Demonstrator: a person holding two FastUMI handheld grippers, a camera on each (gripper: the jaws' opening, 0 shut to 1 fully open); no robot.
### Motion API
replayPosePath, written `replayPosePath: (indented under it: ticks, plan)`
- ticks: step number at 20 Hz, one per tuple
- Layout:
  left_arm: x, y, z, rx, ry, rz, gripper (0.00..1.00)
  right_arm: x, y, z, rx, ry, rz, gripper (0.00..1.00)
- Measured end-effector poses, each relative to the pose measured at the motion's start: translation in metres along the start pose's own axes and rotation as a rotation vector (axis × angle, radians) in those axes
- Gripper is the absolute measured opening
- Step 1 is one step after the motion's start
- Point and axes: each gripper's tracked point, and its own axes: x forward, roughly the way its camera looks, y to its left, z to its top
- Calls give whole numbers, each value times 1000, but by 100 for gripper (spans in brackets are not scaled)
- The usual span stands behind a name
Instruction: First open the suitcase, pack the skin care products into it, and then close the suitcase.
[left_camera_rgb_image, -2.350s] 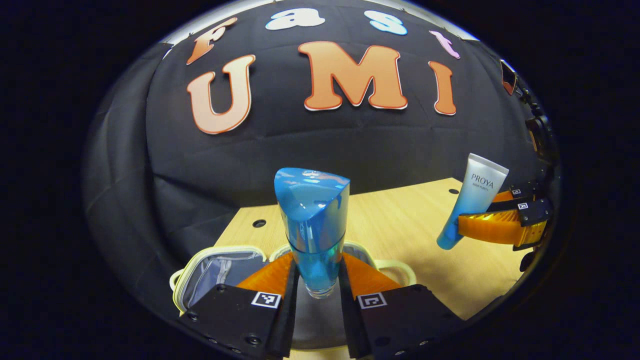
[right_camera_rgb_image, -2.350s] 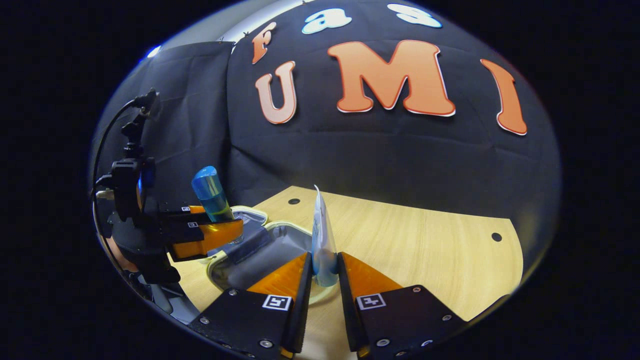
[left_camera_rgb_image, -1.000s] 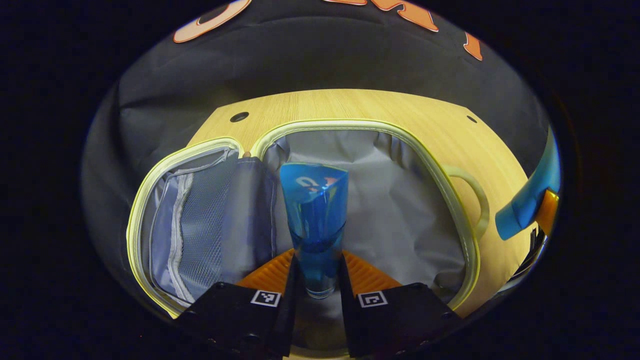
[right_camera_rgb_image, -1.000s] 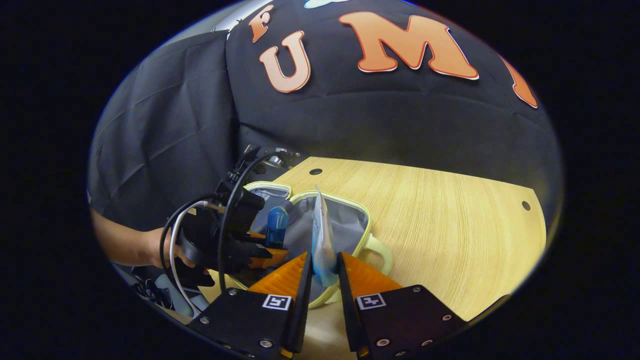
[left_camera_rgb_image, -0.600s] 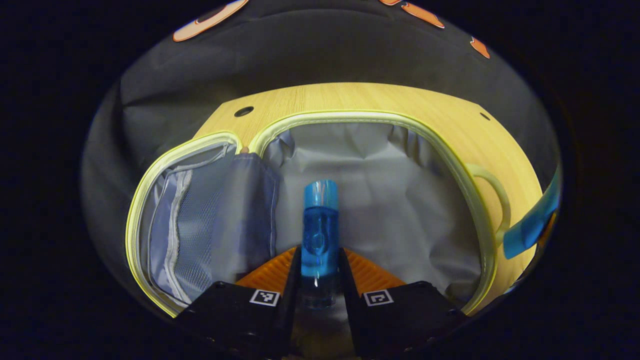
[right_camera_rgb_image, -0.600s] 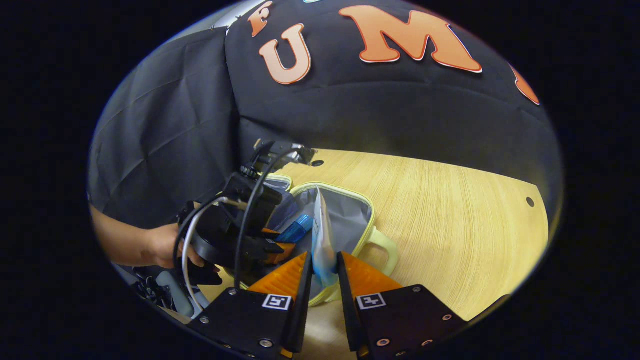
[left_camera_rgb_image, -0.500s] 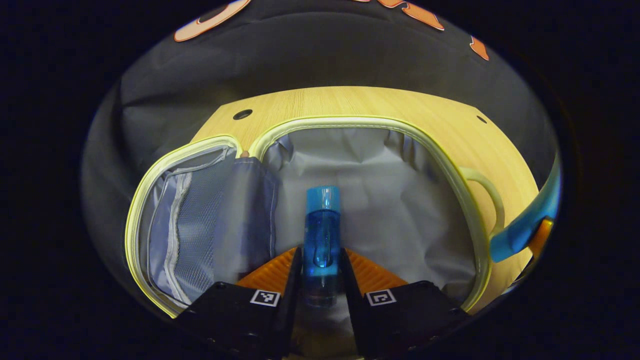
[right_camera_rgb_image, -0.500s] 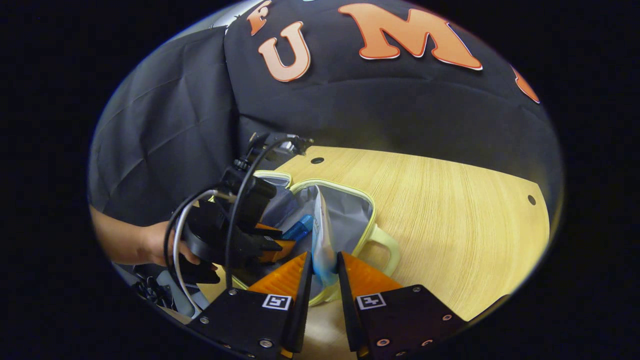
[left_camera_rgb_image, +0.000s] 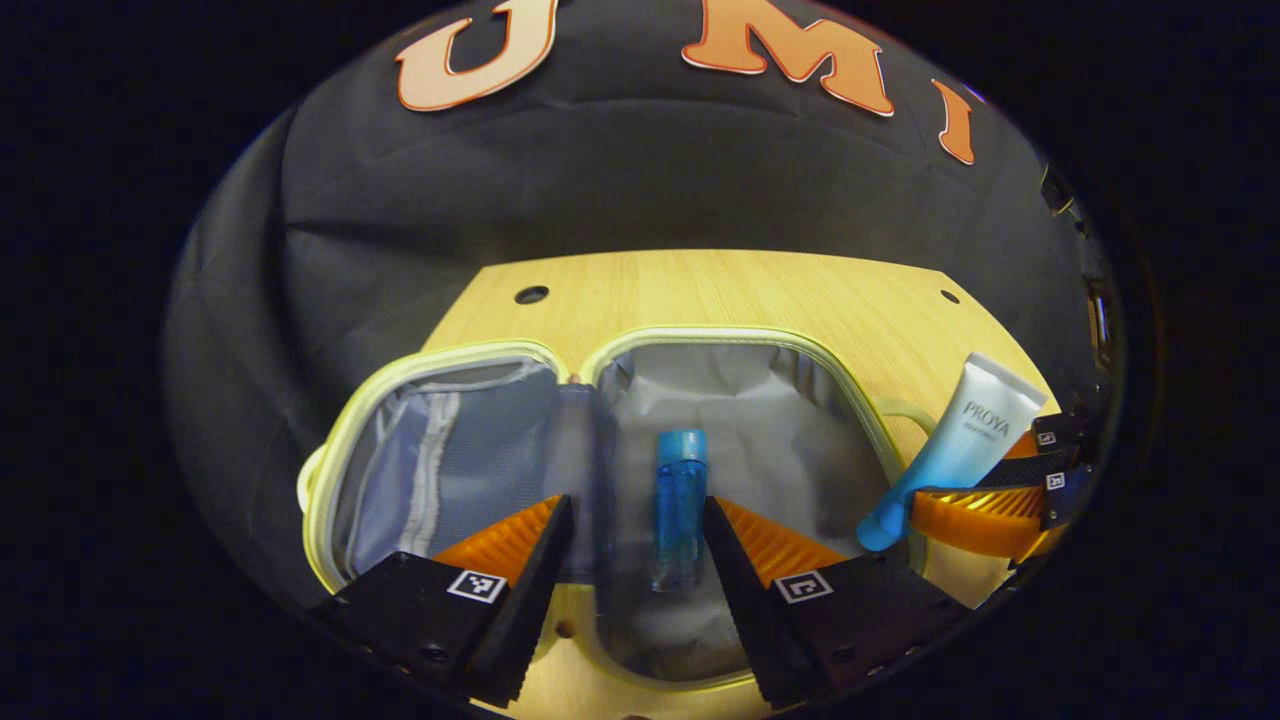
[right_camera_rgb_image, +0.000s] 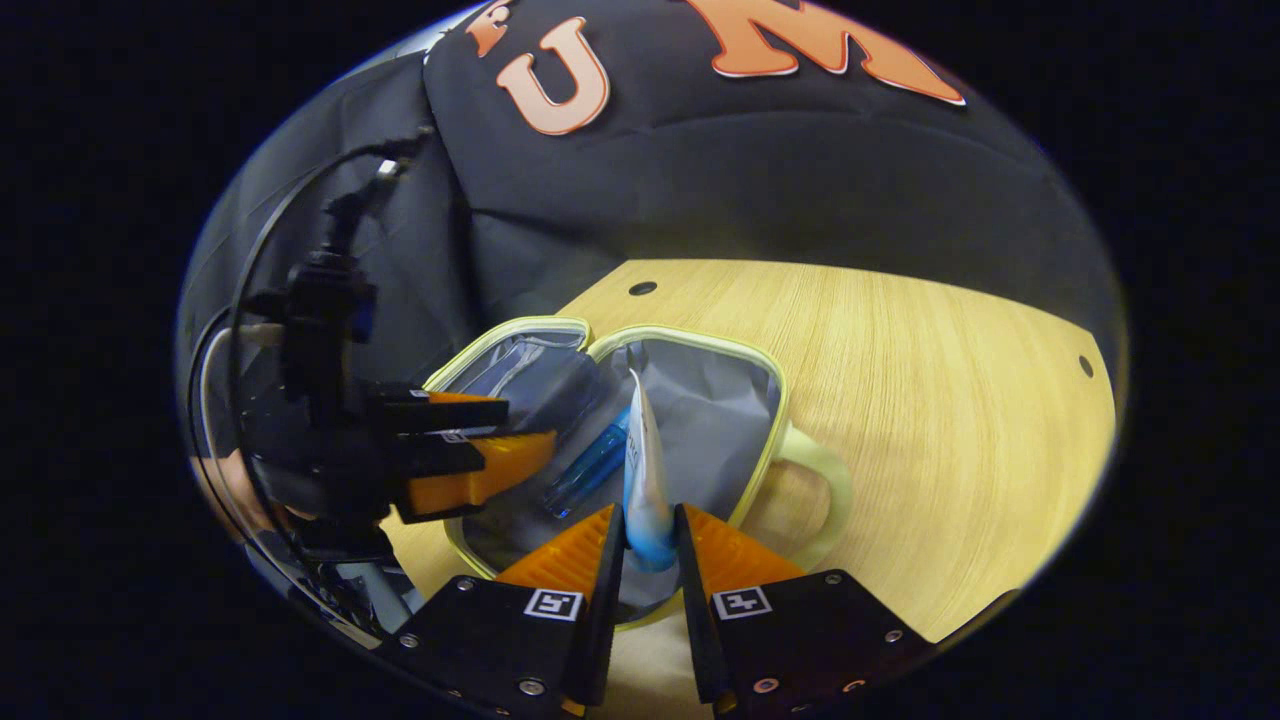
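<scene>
Blue bottle (left_camera_rgb_image: 679, 505) loose in open suitcase (left_camera_rgb_image: 760, 345) between parted left gripper (left_camera_rgb_image: 630, 530) fingers; "PROYA" tube (right_camera_rgb_image: 645, 480) clamped by right gripper (right_camera_rgb_image: 648, 540).

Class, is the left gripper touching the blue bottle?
Apart. The left gripper view shows the left gripper jaws spread, with grey lining visible either side of the blue bottle lying in the suitcase.

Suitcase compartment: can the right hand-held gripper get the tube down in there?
Probably yes: the suitcase lies open, right hand-held gripper holds the tube above its lining beside the blue bottle.
</scene>
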Motion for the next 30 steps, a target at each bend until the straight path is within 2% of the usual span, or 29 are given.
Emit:
replayPosePath:
  ticks: [7,11,12,13,16,18,19,22,23,25,30]
  plan:
    - [-40,59,2,-77,-57,102,82,27,1,-14,74,100,-17,34]
    - [-50,94,-9,-145,-50,168,82,43,3,-17,190,166,-31,35]
    - [-52,102,-11,-161,-51,185,82,45,4,-16,210,169,-33,31]
    - [-55,110,-14,-175,-52,200,82,48,3,-13,215,162,-43,37]
    - [-63,133,-15,-225,-81,266,82,42,3,-10,216,153,-39,43]
    - [-67,147,-14,-266,-102,297,93,32,-1,-4,208,129,-43,52]
    - [-69,153,-14,-289,-108,303,96,25,-4,1,201,109,-51,59]
    - [-66,176,-20,-351,-115,329,97,7,-15,12,193,58,-100,78]
    - [-64,185,-23,-373,-119,333,98,1,-22,16,193,40,-128,89]
    - [-65,203,-29,-420,-125,341,98,-17,-33,26,196,-4,-172,95]
    - [-61,253,-43,-607,-135,326,97,-68,-51,60,206,-150,-258,95]
